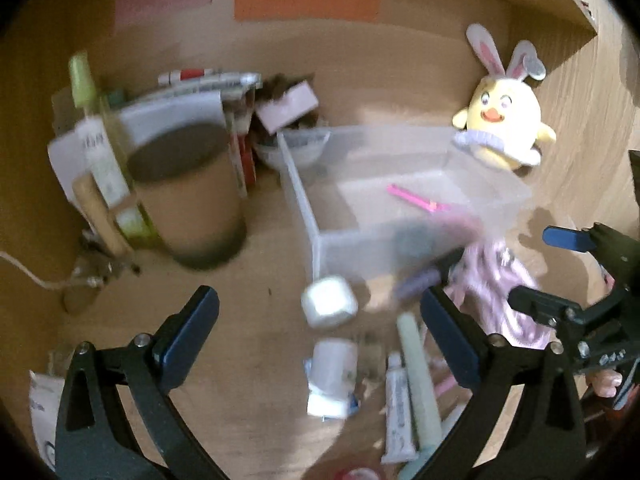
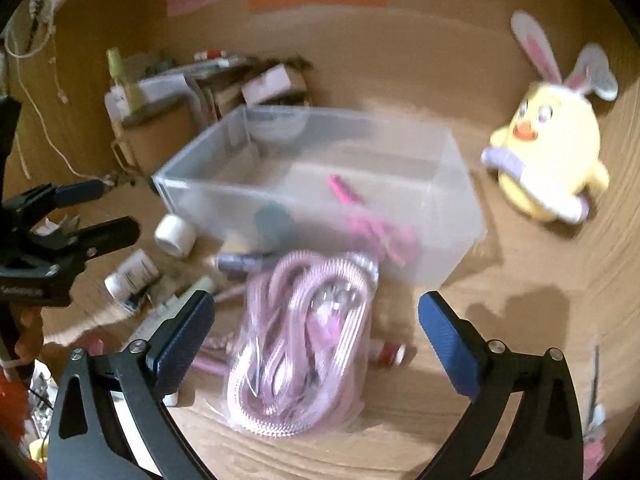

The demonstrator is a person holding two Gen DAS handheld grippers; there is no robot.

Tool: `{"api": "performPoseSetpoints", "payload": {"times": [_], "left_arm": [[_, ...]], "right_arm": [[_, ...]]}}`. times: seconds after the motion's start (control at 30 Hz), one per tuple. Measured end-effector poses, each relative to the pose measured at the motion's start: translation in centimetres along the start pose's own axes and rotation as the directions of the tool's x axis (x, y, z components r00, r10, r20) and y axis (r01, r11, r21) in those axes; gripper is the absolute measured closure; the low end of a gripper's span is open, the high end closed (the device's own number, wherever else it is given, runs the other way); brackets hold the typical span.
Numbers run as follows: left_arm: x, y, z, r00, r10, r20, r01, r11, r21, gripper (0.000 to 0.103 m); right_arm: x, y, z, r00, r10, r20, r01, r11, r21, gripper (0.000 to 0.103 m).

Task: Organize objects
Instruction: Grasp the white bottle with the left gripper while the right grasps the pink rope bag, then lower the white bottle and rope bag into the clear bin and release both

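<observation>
A clear plastic bin [image 1: 400, 200] [image 2: 320, 184] stands on the wooden desk with a pink pen [image 1: 416, 199] [image 2: 344, 190] and a dark round thing inside. My left gripper [image 1: 320, 320] is open and empty above a white cube [image 1: 329, 307], a white roll [image 1: 334, 376], a small tube [image 1: 397, 408] and a pale green stick [image 1: 420, 380]. My right gripper [image 2: 316, 320] is open and empty, its fingers on either side of a bagged pink coiled cable [image 2: 304, 344]. The cable bag also shows in the left wrist view [image 1: 500, 292].
A yellow bunny-eared plush [image 1: 504, 116] [image 2: 552, 152] sits at the right. A brown round container [image 1: 188, 196], a green-capped bottle [image 1: 96, 128], books and a pink box [image 1: 286, 108] crowd the back left. Coloured notes [image 1: 306, 0] are on the back wall.
</observation>
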State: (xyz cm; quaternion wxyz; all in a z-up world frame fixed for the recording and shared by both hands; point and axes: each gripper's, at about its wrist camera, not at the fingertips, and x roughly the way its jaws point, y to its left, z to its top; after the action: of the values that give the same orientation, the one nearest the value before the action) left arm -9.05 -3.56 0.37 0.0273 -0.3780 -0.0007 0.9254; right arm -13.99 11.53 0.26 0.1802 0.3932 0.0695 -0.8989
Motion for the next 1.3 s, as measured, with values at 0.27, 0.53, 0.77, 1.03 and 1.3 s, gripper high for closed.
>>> {"api": "performPoseSetpoints", "payload": {"times": [0.27, 0.53, 0.77, 1.03, 1.3], "left_arm": [[0.1, -0.5, -3.4, 0.999, -0.031, -0.04, 0.032, 0.999, 0.031, 0.02], [0.5, -0.7, -4.2, 0.997, -0.044, -0.07, 0.047, 0.998, 0.045, 0.053], [0.7, -1.1, -4.4, 0.996, -0.034, -0.08, 0.039, 0.997, 0.06, 0.074], [-1.5, -1.6, -3.7, 1.0, -0.015, -0.011, 0.015, 0.998, 0.067, 0.074], [-4.6, -1.8, -1.1, 0.993, -0.058, 0.103, 0.057, 0.998, 0.012, 0.074]], "right_arm": [[2.7, 0.1, -1.3, 0.996, 0.021, -0.088, -0.018, 0.999, 0.034, 0.002], [2.7, -0.4, -1.4, 0.996, 0.041, -0.077, -0.037, 0.998, 0.056, 0.035], [2.0, -1.2, -1.5, 0.994, 0.091, -0.064, -0.085, 0.992, 0.091, 0.055], [-1.0, -2.5, -1.6, 0.996, 0.086, 0.007, -0.086, 0.988, 0.128, 0.056], [-5.7, -3.3, 1.3, 0.982, 0.079, 0.17, -0.1, 0.987, 0.123, 0.056]]}}
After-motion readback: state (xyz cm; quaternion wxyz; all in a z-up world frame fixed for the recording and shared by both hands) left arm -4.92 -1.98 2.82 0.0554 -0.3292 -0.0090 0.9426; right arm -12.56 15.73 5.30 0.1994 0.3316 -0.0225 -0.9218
